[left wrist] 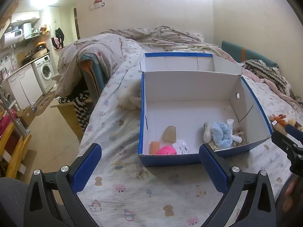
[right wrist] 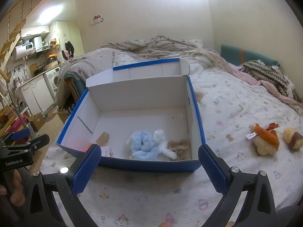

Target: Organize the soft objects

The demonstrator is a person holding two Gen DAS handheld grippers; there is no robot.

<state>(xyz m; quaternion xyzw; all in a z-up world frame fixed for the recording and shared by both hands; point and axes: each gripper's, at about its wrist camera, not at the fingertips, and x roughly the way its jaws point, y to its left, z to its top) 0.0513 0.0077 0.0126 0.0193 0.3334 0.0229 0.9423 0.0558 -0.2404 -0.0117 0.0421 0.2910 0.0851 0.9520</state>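
An open blue cardboard box [left wrist: 170, 159] [right wrist: 151, 165] with white inside sits on the bed. It holds a light blue plush [left wrist: 220, 133] [right wrist: 144, 146], white cloth [right wrist: 162, 143], a beige frilly piece [right wrist: 180, 146], a pink toy [left wrist: 166, 150], an orange piece [left wrist: 154, 147] and a tan piece [left wrist: 169, 133]. Two plush toys, orange-brown [right wrist: 265, 139] and tan [right wrist: 292, 138], lie on the bed right of the box. A cream plush [left wrist: 132, 99] lies left of the box. My left gripper [left wrist: 149, 170] and right gripper [right wrist: 149, 170] are open and empty, just in front of the box.
The bed [left wrist: 151, 194] has a patterned sheet, crumpled blankets [right wrist: 151, 47] at the back and a knitted throw [right wrist: 265, 73] at right. Its left edge drops to a tiled floor [left wrist: 53, 141]. A kitchen with a washing machine [left wrist: 45, 70] is far left.
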